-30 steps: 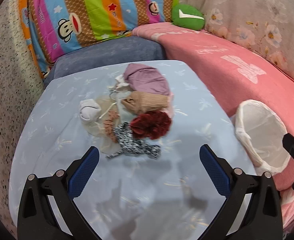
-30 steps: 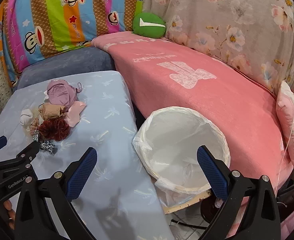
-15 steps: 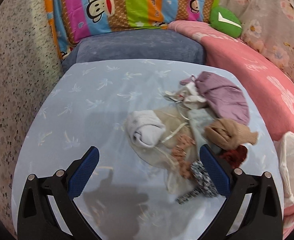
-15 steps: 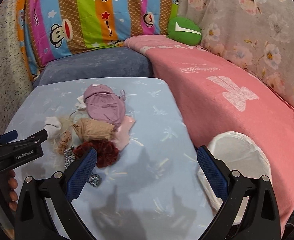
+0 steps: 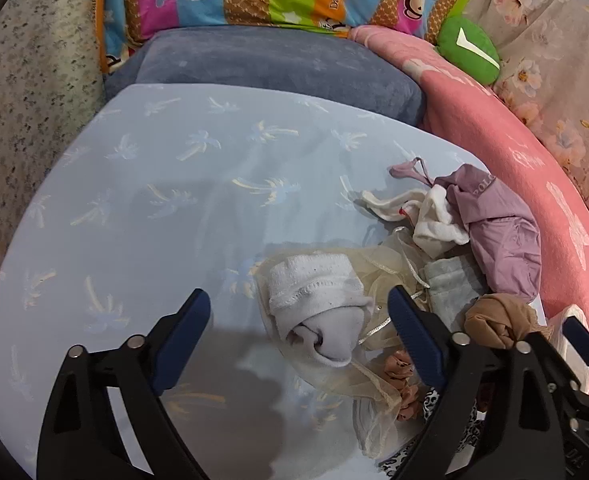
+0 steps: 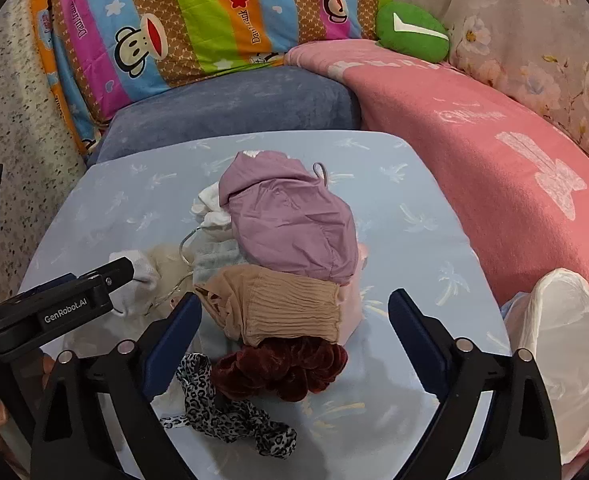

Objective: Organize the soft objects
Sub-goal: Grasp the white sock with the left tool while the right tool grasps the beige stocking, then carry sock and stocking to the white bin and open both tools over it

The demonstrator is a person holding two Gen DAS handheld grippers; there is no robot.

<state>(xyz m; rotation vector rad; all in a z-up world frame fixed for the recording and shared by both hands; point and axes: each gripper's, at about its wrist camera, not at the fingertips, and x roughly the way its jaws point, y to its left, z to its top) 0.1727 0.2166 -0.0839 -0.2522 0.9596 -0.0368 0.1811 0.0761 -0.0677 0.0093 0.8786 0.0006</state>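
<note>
Soft pile: all the items lie heaped together on my pale blue table [image 6: 426, 184]; none sorted yet, by my reading.
White sock roll [image 5: 318, 300]: between the open fingers of my left tongs [image 5: 298, 336], nearer the right pad; not yet touched.
Gauze pouch [image 5: 378, 376]: spread under and just beyond the sock roll, trailing back toward my left tongs.
Tan stocking bundle [image 6: 278, 304]: between the blades of my right tongs [image 6: 294, 332], at the far end of the gap.
Dark red scrunchie [image 6: 282, 368]: just nearer to me than the stocking bundle, touching it, inside the same gap.
Leopard-print band [image 6: 222, 412]: low between the blades, toward the left blade.
Lilac cloth [image 6: 290, 224]: beyond the stocking bundle, overlapping it.
White-lined basket [image 6: 566, 356]: outside my right blade, off the table edge; nothing visible inside from here.
Left tongs: spread wide, holding nothing.
Right tongs: spread wide, holding nothing.
Progress: start of the job; every piece is left to move, the basket being the likely destination.
</note>
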